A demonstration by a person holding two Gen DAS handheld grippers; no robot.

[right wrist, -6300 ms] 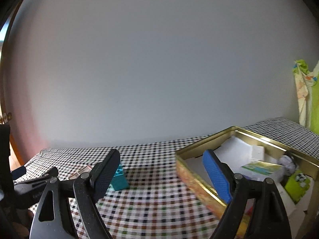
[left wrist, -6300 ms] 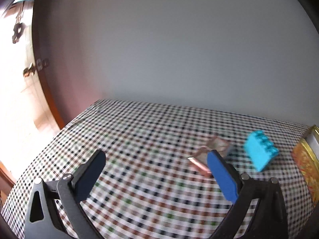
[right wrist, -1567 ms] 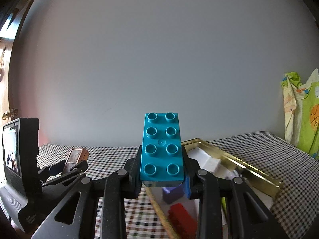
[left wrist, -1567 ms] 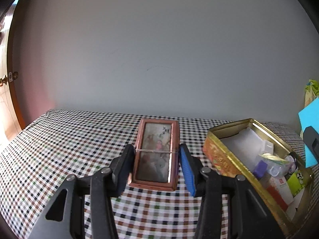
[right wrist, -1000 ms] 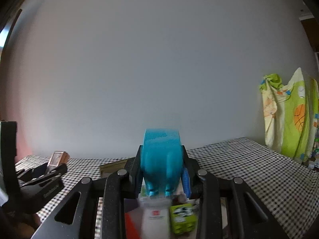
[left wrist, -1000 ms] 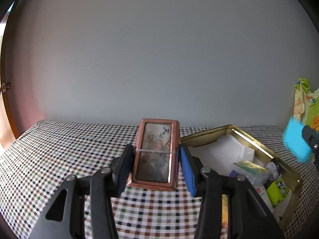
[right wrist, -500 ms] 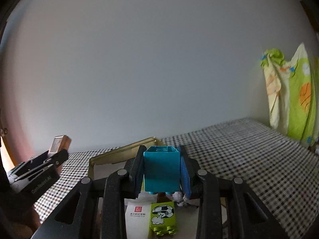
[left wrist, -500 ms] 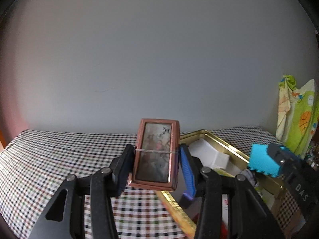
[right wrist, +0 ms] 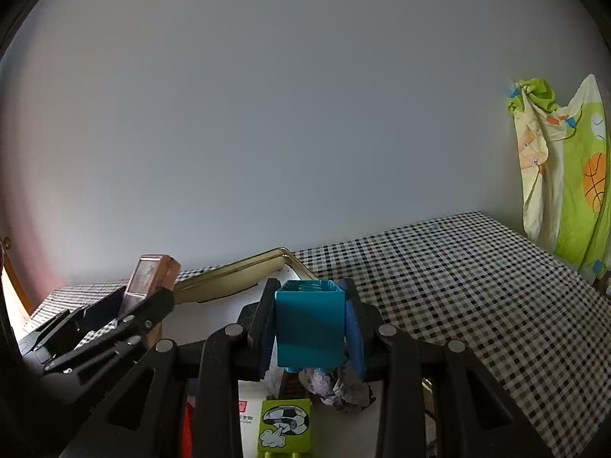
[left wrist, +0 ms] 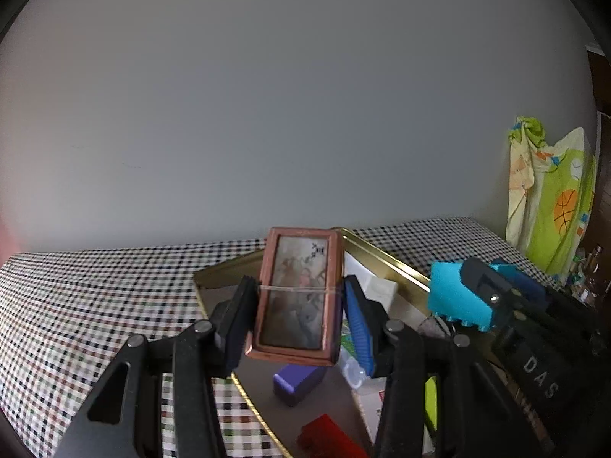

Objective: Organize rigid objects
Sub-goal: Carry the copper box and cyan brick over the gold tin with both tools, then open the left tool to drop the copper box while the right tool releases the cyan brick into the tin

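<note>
My left gripper (left wrist: 299, 315) is shut on a copper-framed picture box (left wrist: 298, 294) and holds it above the open gold tin (left wrist: 229, 271). My right gripper (right wrist: 309, 326) is shut on a teal toy brick (right wrist: 308, 328) and holds it over the same tin (right wrist: 229, 269), studs facing down. The brick also shows at the right of the left wrist view (left wrist: 456, 295). The picture box and left gripper show at the left of the right wrist view (right wrist: 149, 280).
The tin holds a purple block (left wrist: 296, 381), a red block (left wrist: 328, 439), a white box (left wrist: 376, 290), a green football-print brick (right wrist: 284, 429) and a crumpled wrapper (right wrist: 336, 387). It sits on a checked tablecloth (right wrist: 458, 286). A green cloth (right wrist: 565, 175) hangs at the right by the grey wall.
Both grippers have moved further over the tin and lower, still holding their objects. The teal brick has been turned from studs-up to studs-down over the past second and a half.
</note>
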